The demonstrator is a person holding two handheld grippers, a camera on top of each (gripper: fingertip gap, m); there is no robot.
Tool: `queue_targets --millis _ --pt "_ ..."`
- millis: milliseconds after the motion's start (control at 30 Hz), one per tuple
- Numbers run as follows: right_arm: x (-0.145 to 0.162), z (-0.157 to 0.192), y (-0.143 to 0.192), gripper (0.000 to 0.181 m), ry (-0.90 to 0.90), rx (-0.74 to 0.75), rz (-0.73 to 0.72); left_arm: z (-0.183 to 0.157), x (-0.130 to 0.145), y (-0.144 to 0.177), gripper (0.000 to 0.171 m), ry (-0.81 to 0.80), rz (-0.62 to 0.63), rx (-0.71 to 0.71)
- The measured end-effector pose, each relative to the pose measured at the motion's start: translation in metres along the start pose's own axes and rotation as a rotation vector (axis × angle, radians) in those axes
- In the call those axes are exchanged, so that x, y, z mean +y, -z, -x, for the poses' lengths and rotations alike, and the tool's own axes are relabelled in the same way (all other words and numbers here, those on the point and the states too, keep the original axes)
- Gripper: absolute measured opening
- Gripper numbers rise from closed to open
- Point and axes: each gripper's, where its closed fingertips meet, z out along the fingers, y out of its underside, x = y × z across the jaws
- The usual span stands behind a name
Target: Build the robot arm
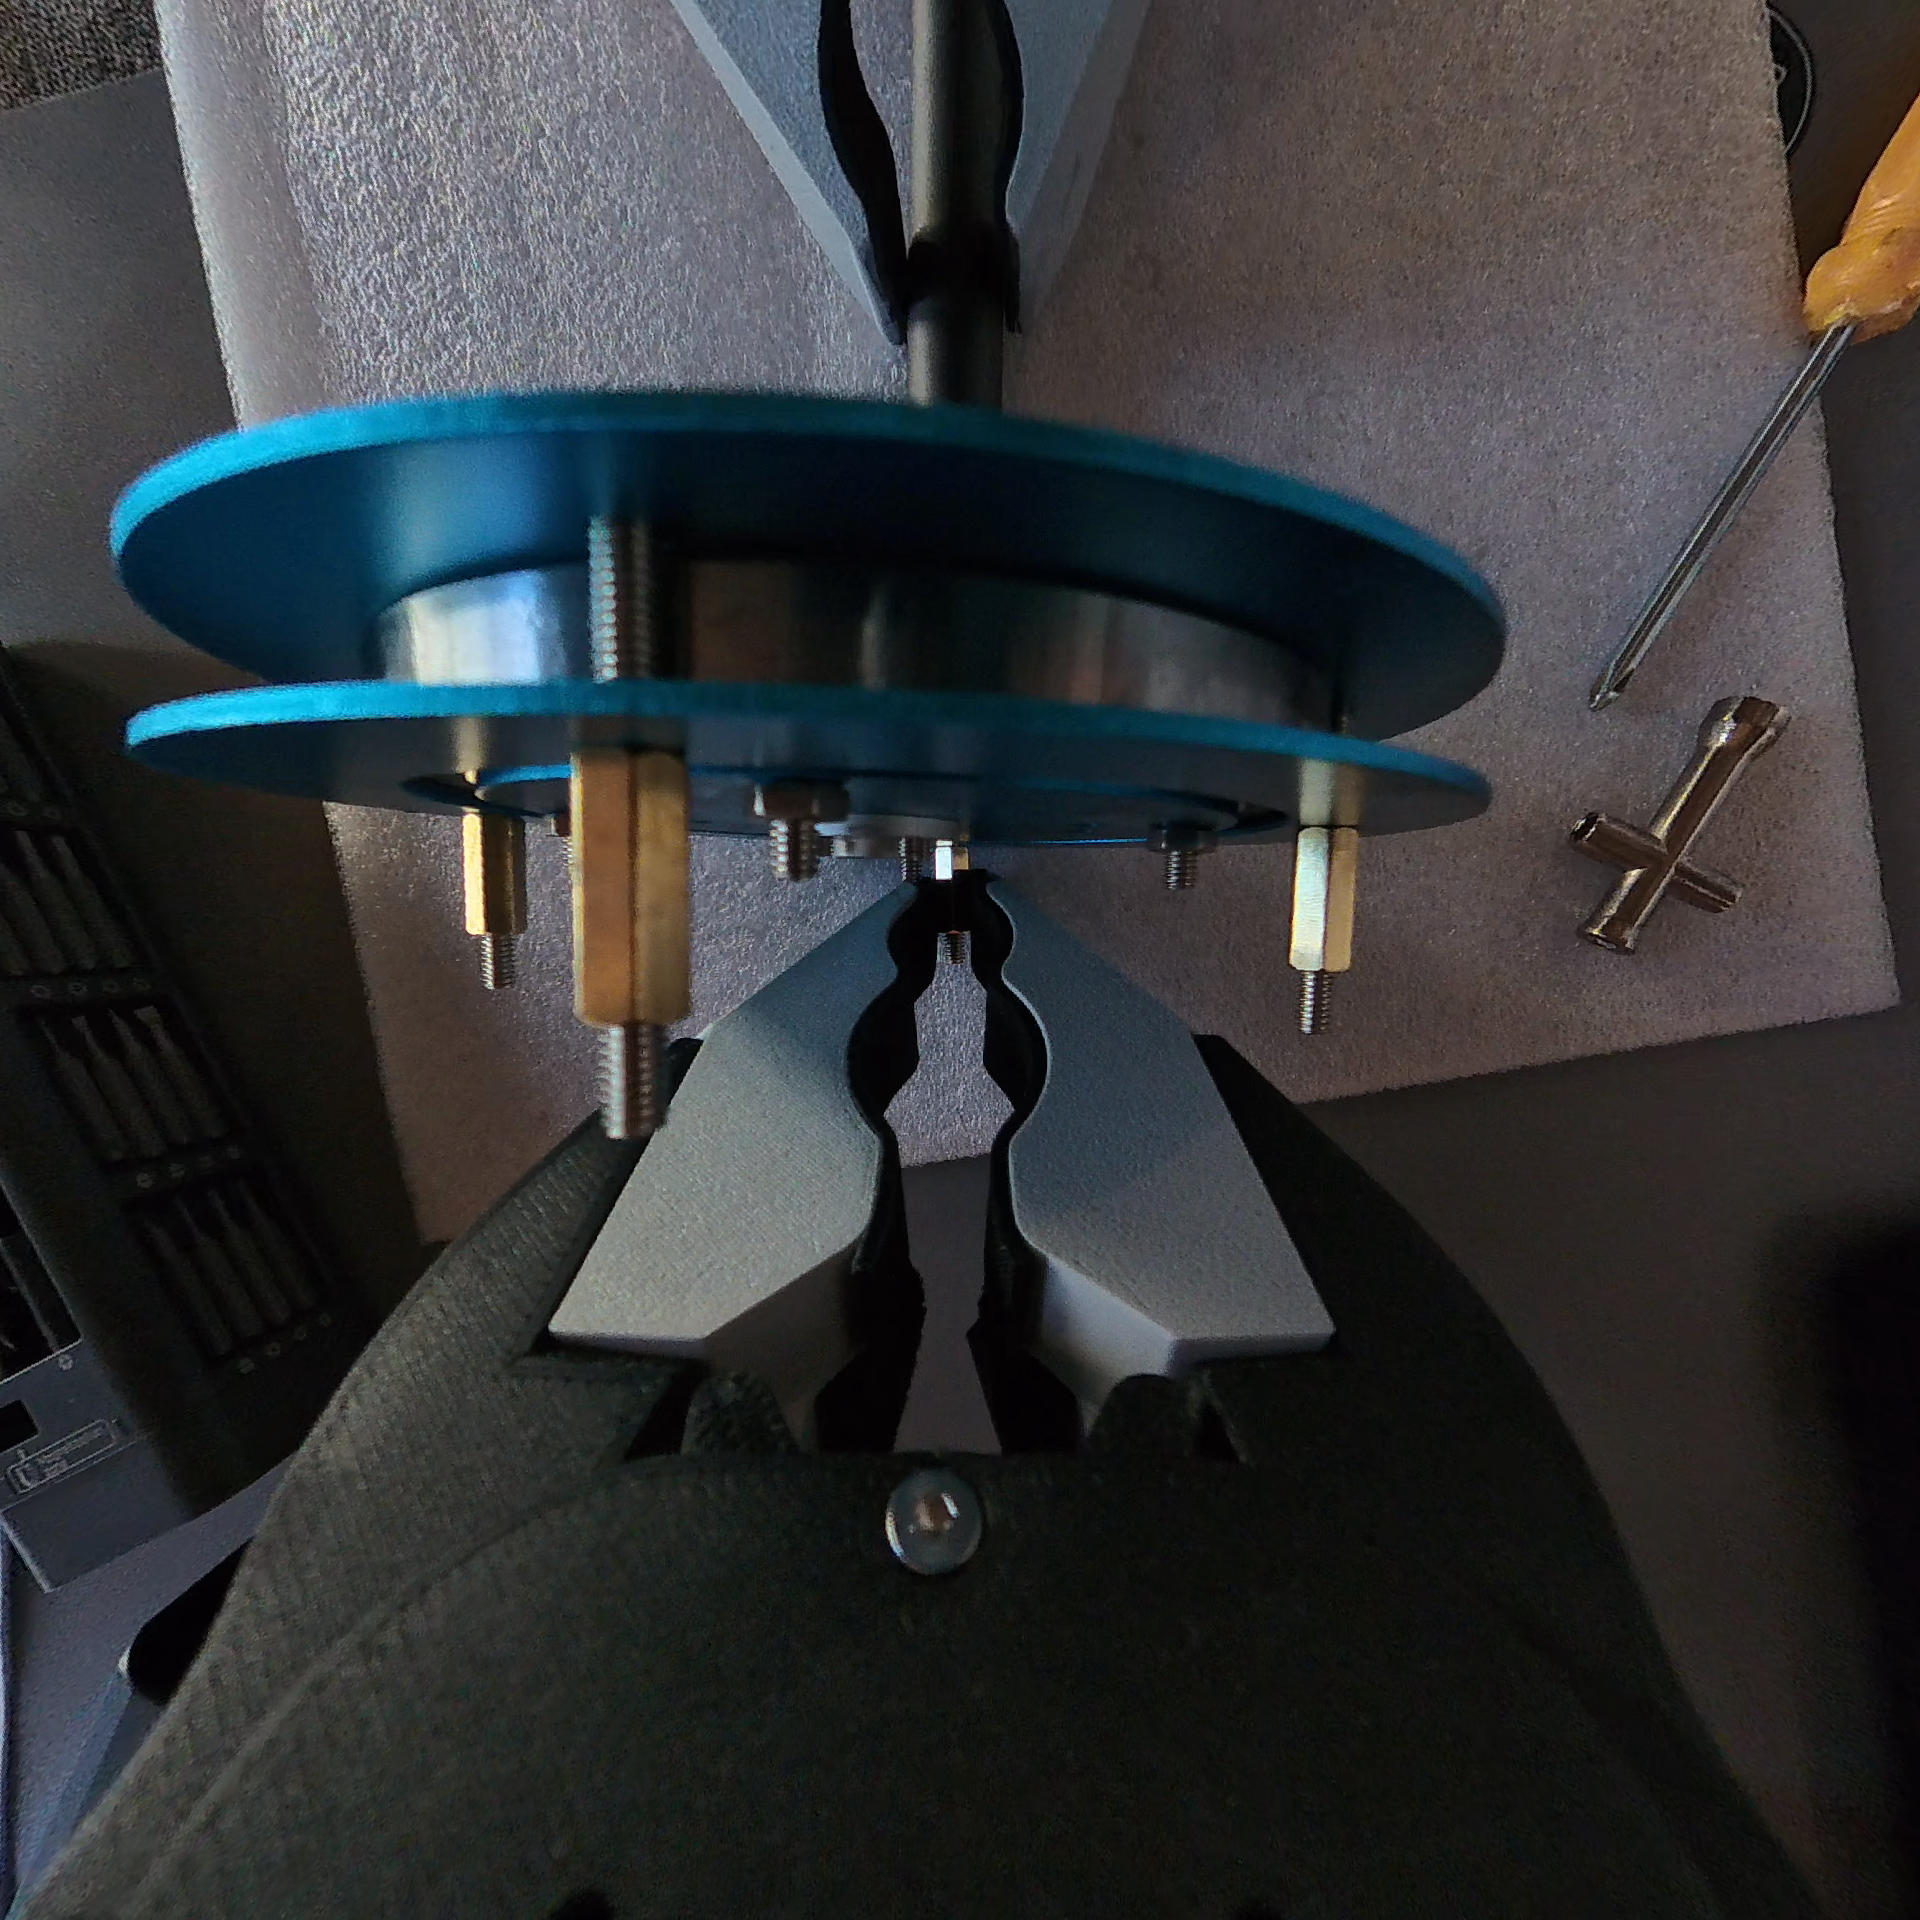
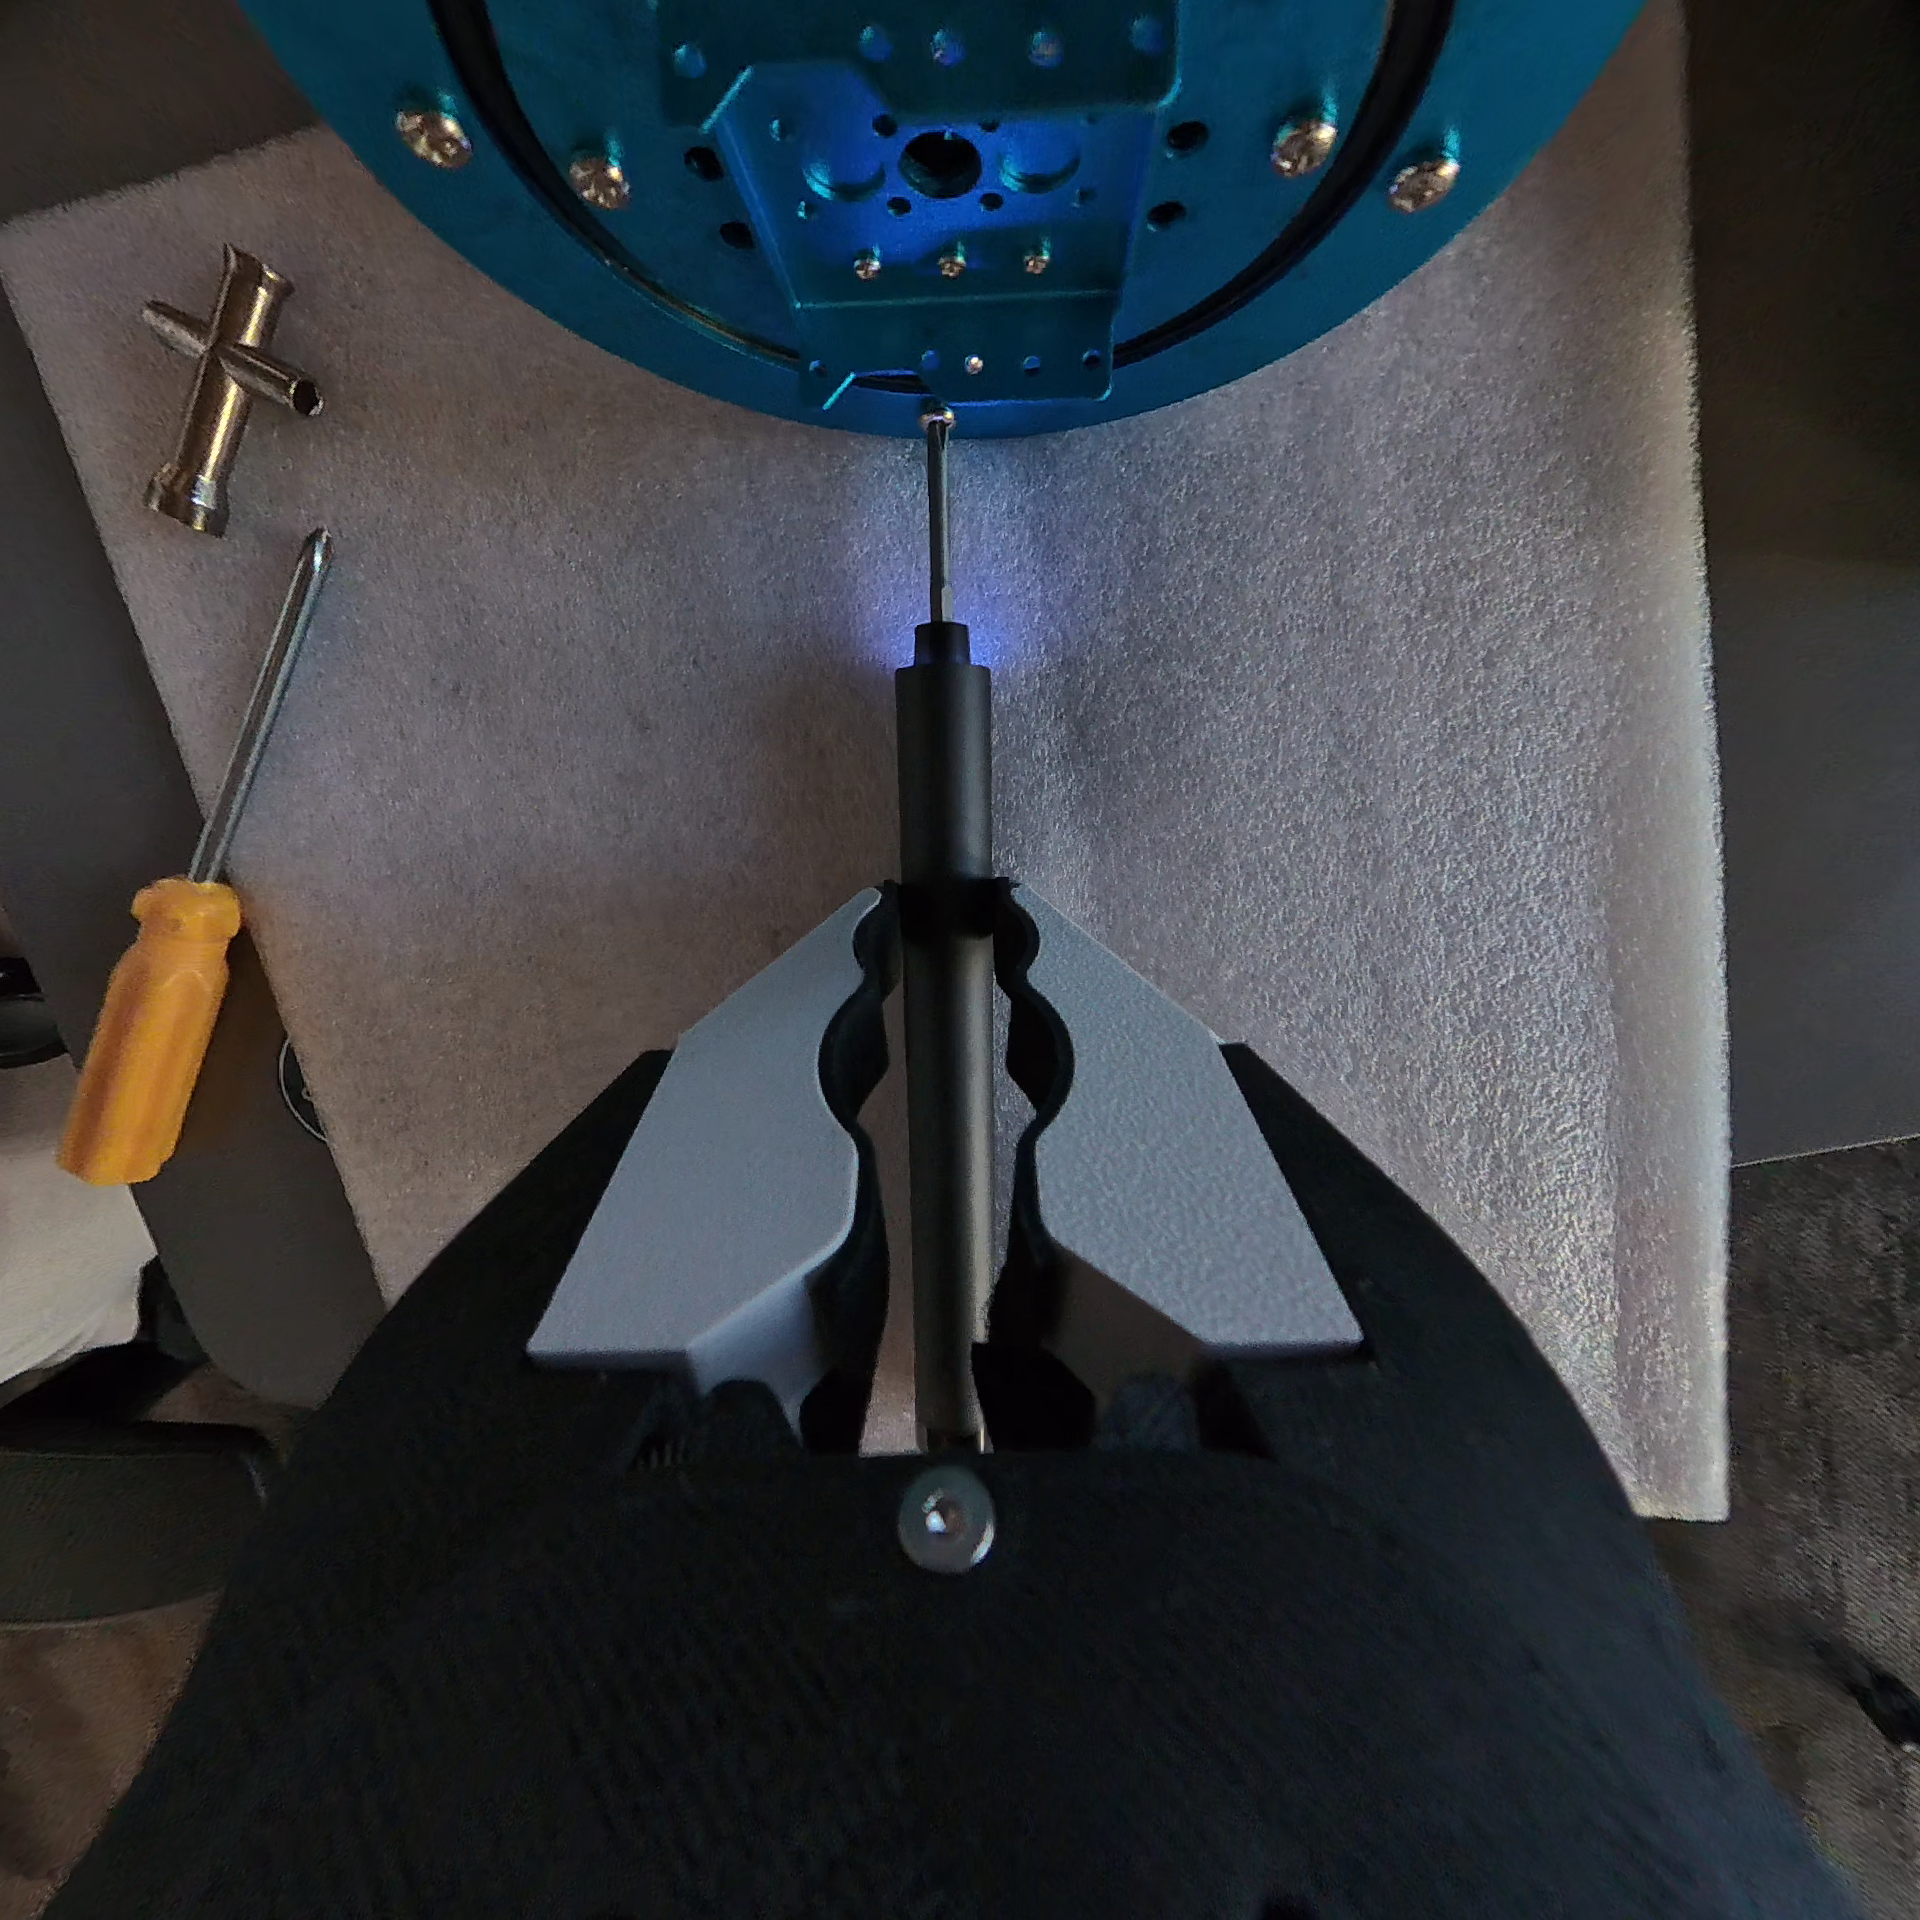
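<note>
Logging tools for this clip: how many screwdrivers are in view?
2: a dark electric screwdriver clamped in the right gripper, tip on a screw; an orange-handled screwdriver lying at the foam mat's edge.

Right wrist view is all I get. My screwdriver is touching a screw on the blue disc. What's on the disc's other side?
Observer: The left gripper is shut on a small standoff behind the disc.
Operator: Is it just one disc?
Observer: No, a second disc lies behind it, with a silver ring between them.
Operator: Any more standoffs?
Observer: Yes, a brass one sticks out nearest the left camera.
</note>
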Motion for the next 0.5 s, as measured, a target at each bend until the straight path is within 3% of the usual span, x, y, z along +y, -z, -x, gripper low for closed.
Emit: queue_targets --millis 167,500 --pt "0.0009 0.0002 0.0003 0.016 0.121 0.069 0.02 -0.0002 0.0 -0.0001 0.004 0.001 -0.003 0.001" --pt "0.0057 0.0 0.0027 0.02 0.12 0.09 0.037 -0.0002 -0.0003 -0.0003 0.004 -0.001 -0.003 0.0"
